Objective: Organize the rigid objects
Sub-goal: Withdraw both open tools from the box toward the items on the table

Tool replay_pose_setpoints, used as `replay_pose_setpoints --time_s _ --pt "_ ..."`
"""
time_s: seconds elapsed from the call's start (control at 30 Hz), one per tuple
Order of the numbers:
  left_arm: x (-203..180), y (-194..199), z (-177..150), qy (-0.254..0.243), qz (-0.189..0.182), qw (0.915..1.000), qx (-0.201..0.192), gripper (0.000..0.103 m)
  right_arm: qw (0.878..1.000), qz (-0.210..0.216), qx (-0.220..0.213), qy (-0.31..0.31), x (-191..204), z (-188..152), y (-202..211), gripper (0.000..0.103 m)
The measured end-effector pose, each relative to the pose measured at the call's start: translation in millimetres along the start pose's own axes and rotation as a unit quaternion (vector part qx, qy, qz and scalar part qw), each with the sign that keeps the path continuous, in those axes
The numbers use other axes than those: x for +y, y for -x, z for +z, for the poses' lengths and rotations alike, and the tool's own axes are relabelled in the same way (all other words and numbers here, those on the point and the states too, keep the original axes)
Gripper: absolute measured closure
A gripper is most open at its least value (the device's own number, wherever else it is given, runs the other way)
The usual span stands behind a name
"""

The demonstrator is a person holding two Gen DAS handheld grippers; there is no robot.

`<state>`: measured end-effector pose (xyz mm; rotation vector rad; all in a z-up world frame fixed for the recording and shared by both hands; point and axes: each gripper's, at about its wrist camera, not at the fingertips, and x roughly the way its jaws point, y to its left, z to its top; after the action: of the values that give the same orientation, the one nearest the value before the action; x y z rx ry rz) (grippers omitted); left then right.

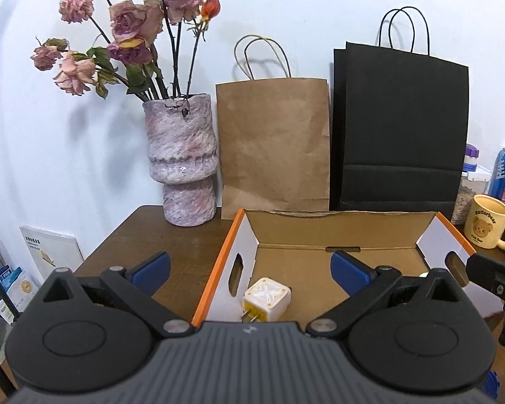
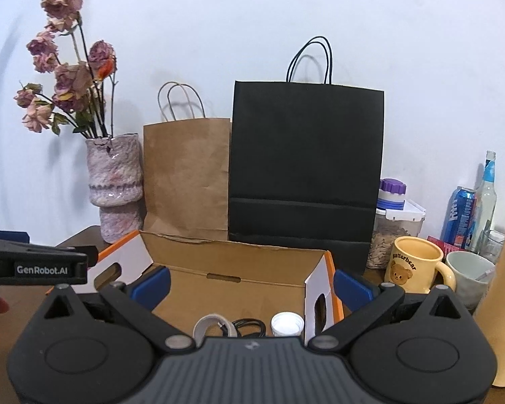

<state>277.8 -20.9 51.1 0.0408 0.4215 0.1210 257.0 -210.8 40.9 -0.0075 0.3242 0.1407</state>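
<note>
Left-wrist view, from left: a mottled pink vase point(image 1: 185, 161) of dried roses point(image 1: 128, 27) stands at the back of the brown wooden table point(image 1: 158, 235), with a brown paper bag point(image 1: 274, 148) and a black paper bag point(image 1: 400, 128) against the wall beside it. In front sits the open cardboard box point(image 1: 340, 225), orange-edged, with hand-slots in its end walls. The left gripper point(image 1: 249, 271) hangs over the box's left end, jaws spread wide and holding nothing; its left blue pad is outside the wall, its right pad over the interior. A cream cube-shaped plug adapter point(image 1: 267, 303), prongs toward the camera, lies on the box floor near the left wall.

Right-wrist view: the right gripper point(image 2: 250, 284) is likewise wide open and empty, straddling the box's right end wall. On the floor below lie a grey coiled band point(image 2: 213, 326), a black cable point(image 2: 249, 327) and a white bottle cap point(image 2: 287, 325). Further right, outside the box, a yellow bear mug point(image 2: 415, 266) stands beside a pale cup point(image 2: 468, 276).

Judged step: between placements, several small items already boxed. The next move probably calls for selecting an item outside the box, such as the mug, and closing a gripper squarely on it.
</note>
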Motion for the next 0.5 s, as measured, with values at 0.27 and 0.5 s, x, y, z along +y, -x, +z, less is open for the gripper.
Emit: replay_pose_setpoints --time_s 0.27,0.5 --pt "11 30 -9 0.007 -0.002 1.0 -0.002 0.0 1.0 0.005 -0.002 0.007 8 -8 31 0.0" --pt "17 52 -21 0.003 -0.002 1.0 0.004 0.0 1.0 0.006 0.002 0.011 15 -19 56 0.0"
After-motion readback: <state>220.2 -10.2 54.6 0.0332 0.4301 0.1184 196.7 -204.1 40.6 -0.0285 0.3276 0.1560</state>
